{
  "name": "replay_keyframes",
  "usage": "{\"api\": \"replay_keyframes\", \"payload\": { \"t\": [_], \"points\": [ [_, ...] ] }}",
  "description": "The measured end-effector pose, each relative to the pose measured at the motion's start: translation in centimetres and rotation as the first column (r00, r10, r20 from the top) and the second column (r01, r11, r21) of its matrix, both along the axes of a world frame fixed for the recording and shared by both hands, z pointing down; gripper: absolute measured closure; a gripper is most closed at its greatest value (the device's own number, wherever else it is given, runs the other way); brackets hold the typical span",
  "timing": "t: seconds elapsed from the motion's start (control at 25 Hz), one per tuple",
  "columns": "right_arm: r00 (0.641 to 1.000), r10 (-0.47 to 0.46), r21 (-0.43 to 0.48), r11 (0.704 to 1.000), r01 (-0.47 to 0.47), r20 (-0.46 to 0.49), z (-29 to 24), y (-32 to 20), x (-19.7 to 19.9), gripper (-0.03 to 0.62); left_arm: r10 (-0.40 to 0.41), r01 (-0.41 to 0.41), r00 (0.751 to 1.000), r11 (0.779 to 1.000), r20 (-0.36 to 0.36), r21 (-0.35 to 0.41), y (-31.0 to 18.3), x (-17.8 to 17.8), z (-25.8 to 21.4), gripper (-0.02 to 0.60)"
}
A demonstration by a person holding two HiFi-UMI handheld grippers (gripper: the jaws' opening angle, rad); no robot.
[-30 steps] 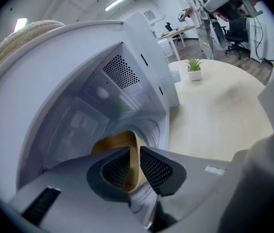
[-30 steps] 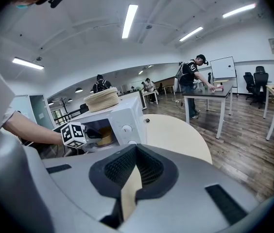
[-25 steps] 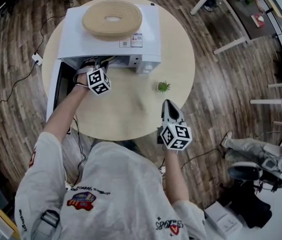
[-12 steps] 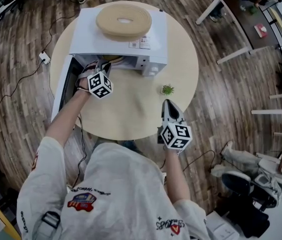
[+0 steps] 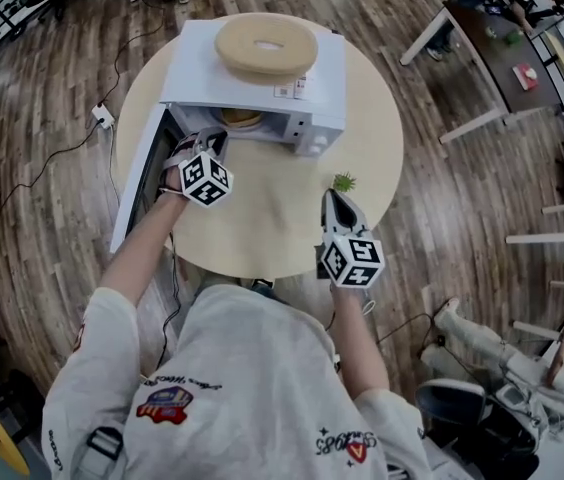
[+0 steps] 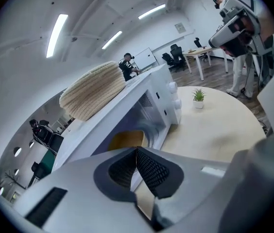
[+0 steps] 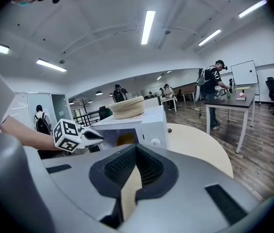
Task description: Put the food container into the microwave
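- Yellow food container (image 5: pixel 241 118) already sits inside the microwave (image 5: pixel 262 63), a little beyond my left gripper (image 5: pixel 205 143) fingertips in the head view. What can still bite me?
- The door (image 5: pixel 140 183). It hangs open right beside those fingers, so swinging it now would probably clip the gripper or my sleeve. The right gripper (image 5: pixel 332 198) is well clear, with the little plant (image 5: pixel 343 181) just ahead of its tips.
- Left gripper view?
- Fingers pressed together, nothing between them. The container is ahead of the tips, in the cavity. That woven ring (image 6: pixel 93 89) on top worries me; a hard slam might jolt it off.
- Right gripper view?
- Fingers together too, empty, microwave straight ahead past them.
- Changed from a second ago?
- The left gripper was right at the cavity mouth, covering the container. Now it's pulled back, and its jaws have just been closing on nothing.
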State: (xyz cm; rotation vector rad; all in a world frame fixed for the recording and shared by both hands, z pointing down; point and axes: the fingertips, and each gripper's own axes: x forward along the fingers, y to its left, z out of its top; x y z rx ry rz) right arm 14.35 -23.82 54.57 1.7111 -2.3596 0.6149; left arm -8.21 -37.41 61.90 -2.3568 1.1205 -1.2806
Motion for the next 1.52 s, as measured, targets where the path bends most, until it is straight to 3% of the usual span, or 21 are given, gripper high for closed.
{"api": "replay_keyframes", "payload": {
  "t": [0.36, 0.64, 0.8, 0.96, 1.28, 1.52],
  "points": [
    [0.998, -0.068, 0.023, 0.997, 0.067, 0.005, -0.8, 0.4, -3.0, 0.6, -0.093, 0.093, 0.989, 0.996, -0.113, -0.003, 3.9, -1.8, -2.7, 0.575],
    [0.992, -0.124, 0.046, 0.991, 0.124, -0.005, -1.3, 0.3, -5.1, 0.602, -0.179, 0.18, 0.949, 0.983, -0.26, -0.02, 6.1, -3.3, -5.9, 0.575],
    [0.99, -0.141, 0.068, 0.988, 0.141, 0.0, -2.0, 0.2, -5.5, 0.602, -0.224, 0.222, 0.901, 0.974, -0.371, -0.047, 7.4, -3.7, -7.5, 0.575],
    [0.988, -0.155, 0.096, 0.983, 0.154, 0.012, -2.7, 0.0, -5.7, 0.602, -0.215, 0.228, 0.859, 0.973, -0.465, -0.03, 9.2, -3.5, -9.6, 0.575],
    [0.985, -0.171, 0.181, 0.969, 0.166, 0.012, -5.5, 0.4, -5.1, 0.602, -0.216, 0.249, 0.745, 0.968, -0.631, -0.036, 13.4, -3.4, -12.2, 0.575],
    [0.983, -0.183, 0.227, 0.957, 0.178, 0.002, -6.1, 0.8, -3.9, 0.602, -0.199, 0.261, 0.708, 0.965, -0.678, -0.011, 14.1, -4.2, -13.4, 0.575]
  ]
}}
